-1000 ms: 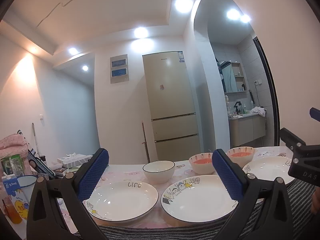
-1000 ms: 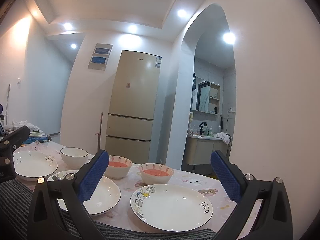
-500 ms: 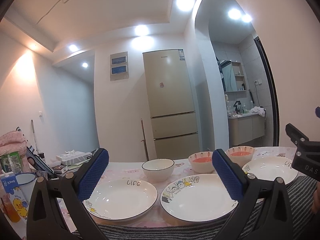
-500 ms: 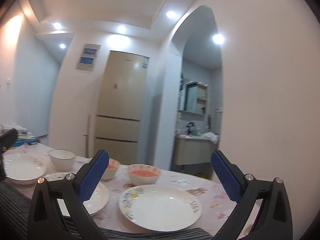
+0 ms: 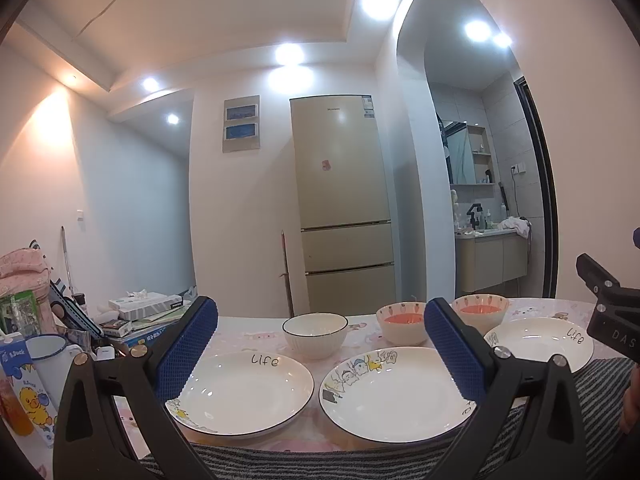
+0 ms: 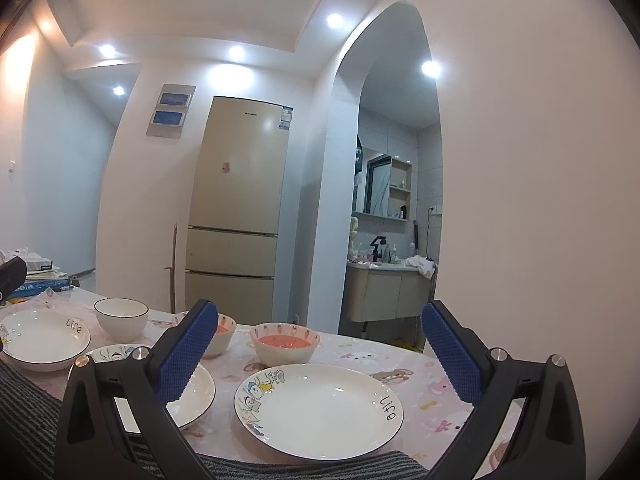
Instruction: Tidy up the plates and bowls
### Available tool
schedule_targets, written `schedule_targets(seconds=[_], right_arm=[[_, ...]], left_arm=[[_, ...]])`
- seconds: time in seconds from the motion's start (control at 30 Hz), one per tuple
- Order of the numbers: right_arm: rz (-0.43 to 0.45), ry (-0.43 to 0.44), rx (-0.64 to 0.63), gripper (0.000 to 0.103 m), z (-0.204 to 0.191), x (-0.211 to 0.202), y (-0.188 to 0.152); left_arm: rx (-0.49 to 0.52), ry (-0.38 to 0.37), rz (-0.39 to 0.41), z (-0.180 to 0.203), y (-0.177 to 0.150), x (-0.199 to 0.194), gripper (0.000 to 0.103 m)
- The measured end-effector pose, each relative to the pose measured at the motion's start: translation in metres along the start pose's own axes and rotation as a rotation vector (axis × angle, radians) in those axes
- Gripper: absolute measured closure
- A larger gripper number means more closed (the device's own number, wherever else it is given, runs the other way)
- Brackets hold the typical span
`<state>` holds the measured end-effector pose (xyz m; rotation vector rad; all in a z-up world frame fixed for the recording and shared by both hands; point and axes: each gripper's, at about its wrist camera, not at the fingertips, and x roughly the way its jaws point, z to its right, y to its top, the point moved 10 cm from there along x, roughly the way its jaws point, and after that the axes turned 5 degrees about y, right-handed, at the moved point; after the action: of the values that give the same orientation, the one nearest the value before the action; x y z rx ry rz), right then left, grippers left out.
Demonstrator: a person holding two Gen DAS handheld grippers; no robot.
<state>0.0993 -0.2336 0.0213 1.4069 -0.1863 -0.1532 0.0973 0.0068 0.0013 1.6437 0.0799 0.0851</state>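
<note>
The worktop (image 5: 248,330) – pink cartoon-print cover – carries 3 plates (image 5: 244,392), 3 bowls (image 5: 315,334), a mug (image 5: 50,354), stacked books (image 5: 146,316).

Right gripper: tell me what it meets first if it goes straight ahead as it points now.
Probably nothing on the table: the open right gripper points level above the near plate, perhaps grazing the orange-filled bowl; depth is unclear.

Beige fridge (image 5: 344,204) behind; mug (image 5: 48,354), juice carton (image 5: 24,392) at left.
</note>
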Motion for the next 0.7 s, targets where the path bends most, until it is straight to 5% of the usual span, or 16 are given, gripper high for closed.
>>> schedule_targets(seconds=[0.17, 0.27, 0.7], right_arm=[[-0.026, 0.022, 0.033, 0.0, 0.004, 0.004, -0.004], [-0.069, 0.128, 0.04, 0.0, -0.007, 0.009, -0.008], [-0.092, 0.136, 0.052, 0.0, -0.006, 0.016, -0.013]], left_arm=[[0.007, 0.002, 0.02, 0.001, 0.003, -0.005, 0.0], [0.01, 0.006, 0.033, 0.001, 0.004, -0.007, 0.0], [-0.014, -0.014, 0.009, -0.002, 0.001, -0.002, 0.0]])
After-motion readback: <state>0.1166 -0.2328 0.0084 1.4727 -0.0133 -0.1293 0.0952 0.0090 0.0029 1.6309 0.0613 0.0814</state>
